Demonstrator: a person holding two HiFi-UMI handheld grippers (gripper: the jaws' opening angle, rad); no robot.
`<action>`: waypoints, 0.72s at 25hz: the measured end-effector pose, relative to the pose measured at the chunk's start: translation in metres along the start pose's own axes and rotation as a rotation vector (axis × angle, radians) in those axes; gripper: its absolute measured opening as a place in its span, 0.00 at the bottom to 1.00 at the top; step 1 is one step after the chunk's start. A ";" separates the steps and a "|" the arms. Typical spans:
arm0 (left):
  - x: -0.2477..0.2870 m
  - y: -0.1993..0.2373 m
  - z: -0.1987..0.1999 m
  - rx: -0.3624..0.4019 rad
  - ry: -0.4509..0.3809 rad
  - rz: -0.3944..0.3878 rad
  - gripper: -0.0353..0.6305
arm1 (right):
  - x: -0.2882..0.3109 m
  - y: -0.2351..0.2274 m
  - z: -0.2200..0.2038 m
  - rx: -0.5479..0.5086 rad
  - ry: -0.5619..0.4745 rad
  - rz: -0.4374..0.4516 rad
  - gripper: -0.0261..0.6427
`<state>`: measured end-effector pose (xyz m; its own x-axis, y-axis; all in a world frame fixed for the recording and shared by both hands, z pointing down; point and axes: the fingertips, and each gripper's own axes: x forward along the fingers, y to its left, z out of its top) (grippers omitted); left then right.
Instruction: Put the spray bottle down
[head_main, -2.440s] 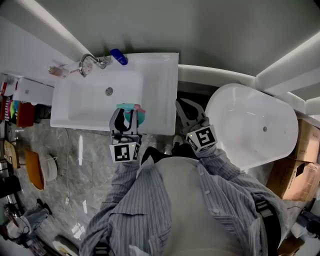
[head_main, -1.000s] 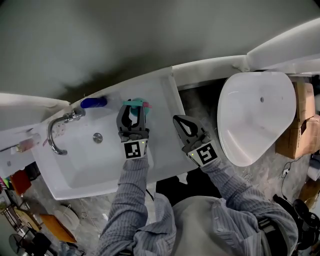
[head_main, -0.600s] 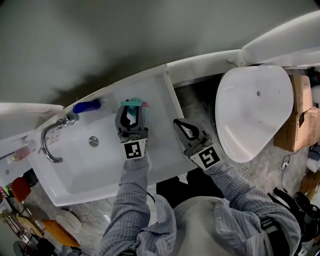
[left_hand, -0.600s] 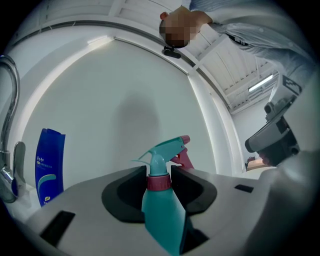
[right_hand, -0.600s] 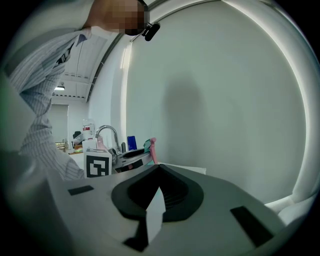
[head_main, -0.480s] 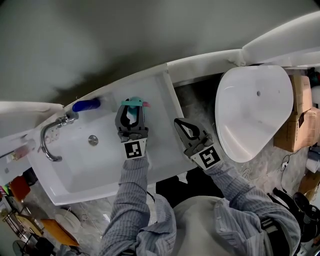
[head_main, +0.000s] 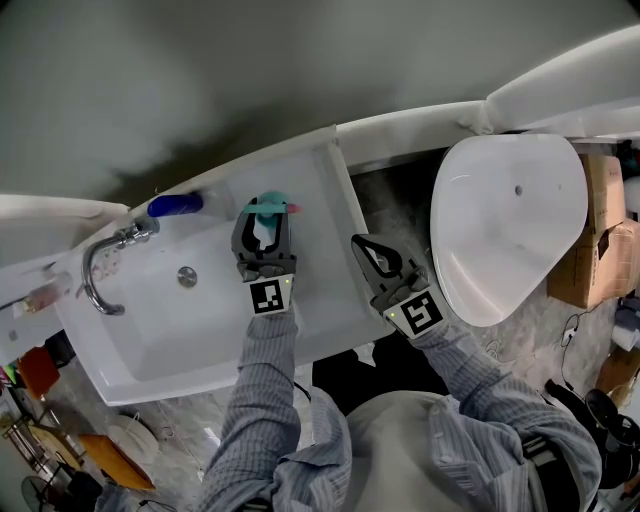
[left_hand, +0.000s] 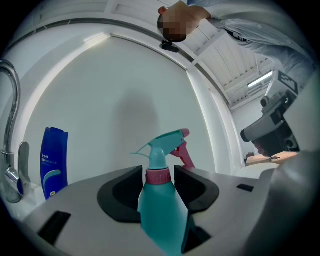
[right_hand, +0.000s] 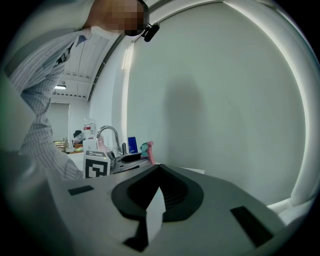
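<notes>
A white bathroom sink (head_main: 180, 330) is carrying the teal spray bottle (head_main: 268, 208) at its two o'clock, left tool (head_main: 265, 224) spreading around the neck, right tool (head_main: 361, 244) pressed together. Likely light, slick plastic; the neck is offering the surest hold.

A blue bottle (head_main: 175, 205) stands beside the faucet (head_main: 100, 268) on the white sink (head_main: 160, 330); a bathtub (head_main: 510, 230) sits nearby.
</notes>
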<state>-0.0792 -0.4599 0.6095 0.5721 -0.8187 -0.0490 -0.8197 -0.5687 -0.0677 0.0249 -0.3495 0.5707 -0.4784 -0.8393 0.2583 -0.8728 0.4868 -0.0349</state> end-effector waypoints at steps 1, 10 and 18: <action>0.000 0.000 0.000 0.001 0.001 0.001 0.32 | 0.000 0.000 0.001 -0.002 -0.001 0.001 0.06; -0.007 0.000 -0.009 0.029 0.041 0.004 0.35 | -0.008 0.003 -0.001 0.004 0.005 -0.003 0.06; -0.024 0.001 -0.007 0.039 0.053 0.013 0.35 | -0.016 0.014 0.002 -0.009 -0.006 0.004 0.06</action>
<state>-0.0942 -0.4413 0.6178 0.5580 -0.8298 0.0029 -0.8249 -0.5551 -0.1067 0.0202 -0.3298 0.5646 -0.4825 -0.8388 0.2523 -0.8700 0.4923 -0.0272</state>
